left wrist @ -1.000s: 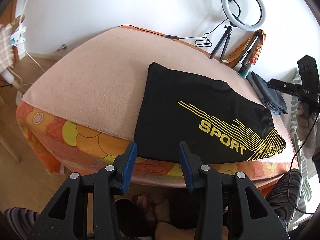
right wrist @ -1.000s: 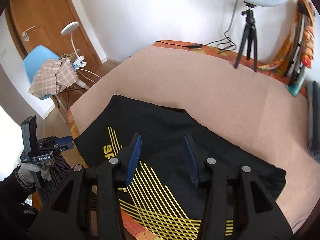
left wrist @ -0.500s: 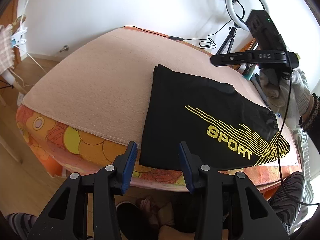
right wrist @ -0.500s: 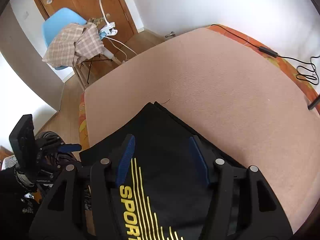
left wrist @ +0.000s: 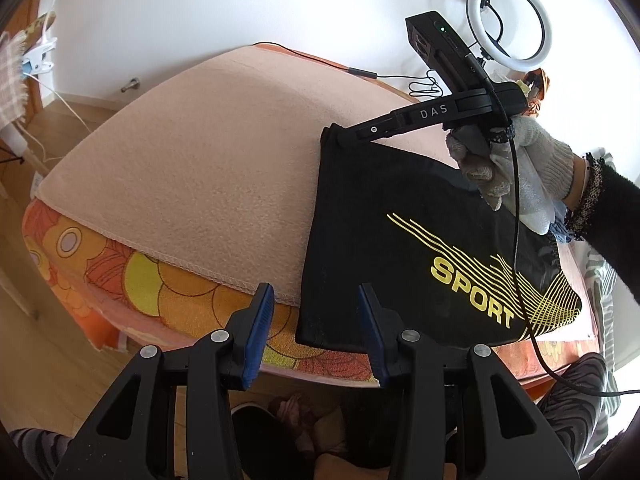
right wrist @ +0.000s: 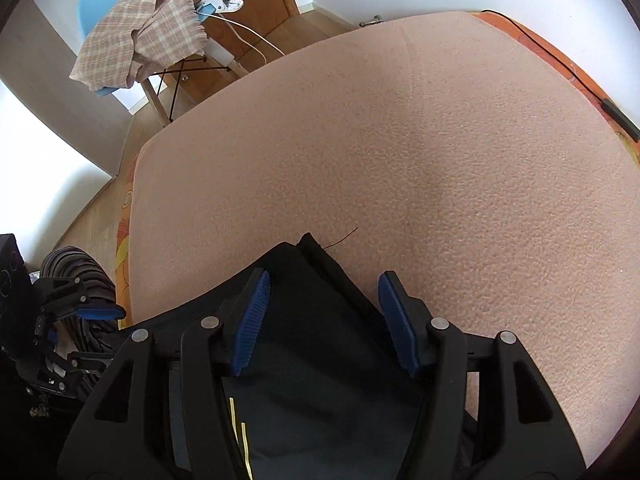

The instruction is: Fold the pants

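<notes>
Hand-held gripper (right wrist: 324,316) over pants (right wrist: 320,400) corner

The pants (left wrist: 384,248) were seen as matt black cloth with a smooth yellow print. The blanket (left wrist: 192,168) was shown as pink, nubbly fleece over a glossy floral cover (left wrist: 132,280). Each tool, left (left wrist: 316,334) and right (right wrist: 322,322), was made of matt black plastic with ribbed blue pads (right wrist: 250,320) and metal pins. A knitted white glove (left wrist: 524,160) was worn.
</notes>
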{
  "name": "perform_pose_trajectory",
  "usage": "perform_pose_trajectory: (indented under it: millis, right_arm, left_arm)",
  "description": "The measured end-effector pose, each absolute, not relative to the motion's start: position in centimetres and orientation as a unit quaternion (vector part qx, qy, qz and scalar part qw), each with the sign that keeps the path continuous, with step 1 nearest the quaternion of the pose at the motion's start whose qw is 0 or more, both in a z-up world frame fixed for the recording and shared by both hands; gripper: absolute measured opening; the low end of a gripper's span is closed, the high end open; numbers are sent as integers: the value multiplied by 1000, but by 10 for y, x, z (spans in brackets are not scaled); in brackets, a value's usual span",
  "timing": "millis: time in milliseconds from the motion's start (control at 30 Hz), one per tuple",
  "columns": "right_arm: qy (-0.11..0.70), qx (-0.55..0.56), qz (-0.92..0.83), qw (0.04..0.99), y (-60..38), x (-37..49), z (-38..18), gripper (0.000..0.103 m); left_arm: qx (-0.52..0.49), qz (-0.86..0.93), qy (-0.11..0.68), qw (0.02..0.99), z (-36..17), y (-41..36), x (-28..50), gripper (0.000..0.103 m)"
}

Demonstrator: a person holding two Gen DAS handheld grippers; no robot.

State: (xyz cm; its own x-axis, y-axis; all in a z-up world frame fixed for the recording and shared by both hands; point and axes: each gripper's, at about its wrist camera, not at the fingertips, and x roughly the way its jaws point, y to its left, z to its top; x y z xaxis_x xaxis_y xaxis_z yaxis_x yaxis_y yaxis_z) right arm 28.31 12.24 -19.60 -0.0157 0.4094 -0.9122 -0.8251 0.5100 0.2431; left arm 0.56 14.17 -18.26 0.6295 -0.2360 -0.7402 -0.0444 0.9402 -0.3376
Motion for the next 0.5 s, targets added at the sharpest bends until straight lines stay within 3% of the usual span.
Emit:
perform_pose_trajectory:
  millis: [67, 200, 267, 500]
  right_arm:
    - [542, -188, 464, 675, 123, 283, -196, 57]
    - [539, -195, 470, 671, 127, 277, -197, 22]
    - [531, -211, 474, 670, 129, 270, -195, 12]
    - [481, -190, 503, 693, 110, 254, -150, 7]
  left_arm:
    - [-167, -55, 426, 887, -183, 143, 6, 41]
    - [-169, -57, 426, 887, -183, 143, 9, 41]
    - [-168, -59, 428, 886, -184, 143, 12, 41]
    - [-156, -80, 433, 884, -186, 137, 30, 41]
